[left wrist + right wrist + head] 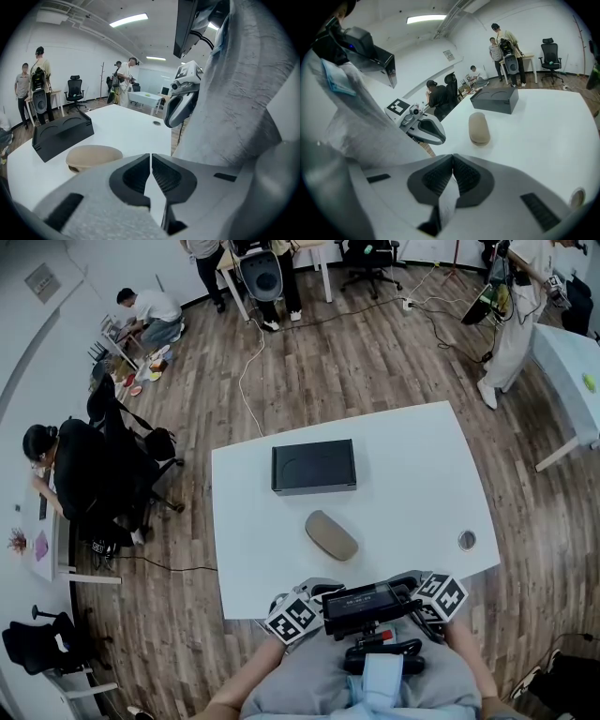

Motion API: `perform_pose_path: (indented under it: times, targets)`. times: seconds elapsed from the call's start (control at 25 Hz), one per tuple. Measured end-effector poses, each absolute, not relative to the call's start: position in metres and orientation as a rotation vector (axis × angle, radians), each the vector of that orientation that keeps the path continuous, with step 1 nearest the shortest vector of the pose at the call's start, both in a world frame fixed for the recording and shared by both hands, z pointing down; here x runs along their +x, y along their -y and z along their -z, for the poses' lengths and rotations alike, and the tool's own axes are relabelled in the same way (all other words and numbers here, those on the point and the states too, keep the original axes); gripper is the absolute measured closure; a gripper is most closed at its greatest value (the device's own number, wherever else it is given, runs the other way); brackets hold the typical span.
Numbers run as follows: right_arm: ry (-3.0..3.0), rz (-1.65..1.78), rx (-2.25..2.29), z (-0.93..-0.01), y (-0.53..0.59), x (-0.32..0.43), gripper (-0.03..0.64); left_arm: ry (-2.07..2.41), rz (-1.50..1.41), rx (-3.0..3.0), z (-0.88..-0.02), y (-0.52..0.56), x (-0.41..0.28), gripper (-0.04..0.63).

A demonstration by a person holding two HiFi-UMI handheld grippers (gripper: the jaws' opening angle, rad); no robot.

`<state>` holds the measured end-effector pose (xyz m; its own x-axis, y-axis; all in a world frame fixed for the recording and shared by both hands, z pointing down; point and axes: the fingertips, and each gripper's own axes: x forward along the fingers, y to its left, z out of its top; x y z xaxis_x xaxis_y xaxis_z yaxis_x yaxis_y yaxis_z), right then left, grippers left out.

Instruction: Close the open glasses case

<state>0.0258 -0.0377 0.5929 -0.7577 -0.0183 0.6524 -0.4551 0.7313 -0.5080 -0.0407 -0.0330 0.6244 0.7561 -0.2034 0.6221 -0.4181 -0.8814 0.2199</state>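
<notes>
At frame bottom, left gripper (150,164) and right gripper (453,164) hang pinched shut and empty, seemingly because the case (331,535) at frame centre already looks closed.

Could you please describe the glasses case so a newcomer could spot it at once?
On the white table, look between the black box and the near edge. The glasses case lies there alone, a tan rounded oval, unlike the box's flat black rectangle.
</notes>
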Motion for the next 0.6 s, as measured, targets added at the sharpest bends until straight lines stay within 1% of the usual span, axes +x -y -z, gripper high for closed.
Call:
perform_pose_path:
  times: [0.6]
  targets:
    - [2.296,-0.873,0.344,-0.5954,0.0342,0.0236,0.588,0.508,-0.882,2.568,-0.6333,0.0283,-0.0471,0.568]
